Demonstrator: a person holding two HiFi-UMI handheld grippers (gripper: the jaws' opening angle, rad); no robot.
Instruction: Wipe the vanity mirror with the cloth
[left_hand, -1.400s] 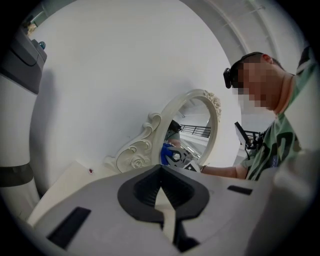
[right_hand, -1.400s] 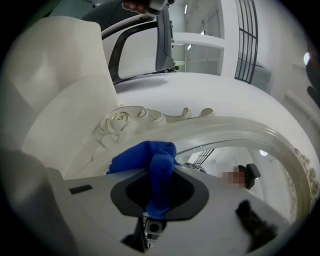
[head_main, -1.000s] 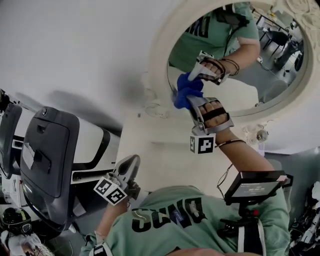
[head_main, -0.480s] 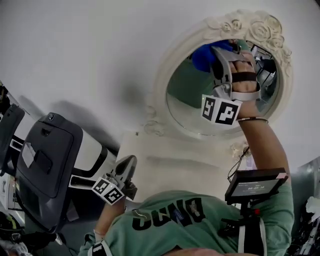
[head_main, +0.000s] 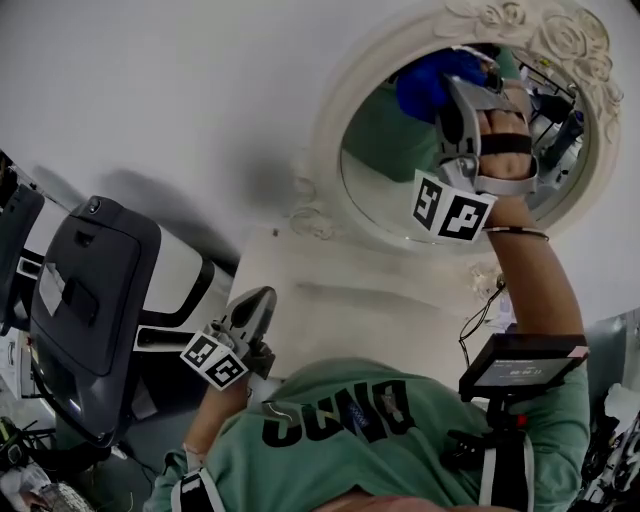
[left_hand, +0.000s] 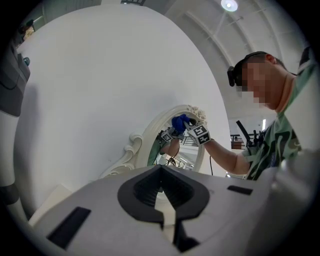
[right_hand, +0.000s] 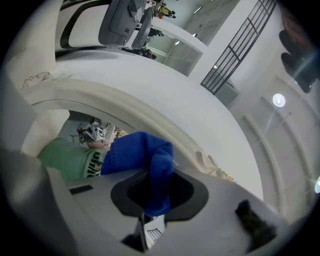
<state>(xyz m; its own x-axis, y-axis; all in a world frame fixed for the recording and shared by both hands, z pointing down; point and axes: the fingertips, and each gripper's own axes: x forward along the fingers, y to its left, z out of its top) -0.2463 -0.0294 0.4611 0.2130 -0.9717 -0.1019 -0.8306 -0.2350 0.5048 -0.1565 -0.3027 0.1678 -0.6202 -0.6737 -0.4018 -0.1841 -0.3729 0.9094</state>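
Observation:
The oval vanity mirror (head_main: 385, 175) in its ornate white frame hangs on the wall above a white vanity top. My right gripper (head_main: 455, 88) is raised to the upper part of the glass and is shut on a bunched blue cloth (head_main: 430, 82), which is pressed against the mirror. In the right gripper view the cloth (right_hand: 145, 160) hangs between the jaws against the frame (right_hand: 125, 105). My left gripper (head_main: 258, 305) is held low by the vanity's front edge, shut and empty. The left gripper view shows the mirror (left_hand: 175, 150) and cloth (left_hand: 179, 121) from afar.
A large black-and-white padded chair (head_main: 90, 290) stands at the left, close to the left gripper. The white vanity top (head_main: 350, 300) lies below the mirror. A small screen on a mount (head_main: 520, 365) sits at the person's chest, under the right arm.
The right gripper carried the blue cloth from the mirror's lower left up to its top, then shifted slightly. The left gripper stayed low by the vanity.

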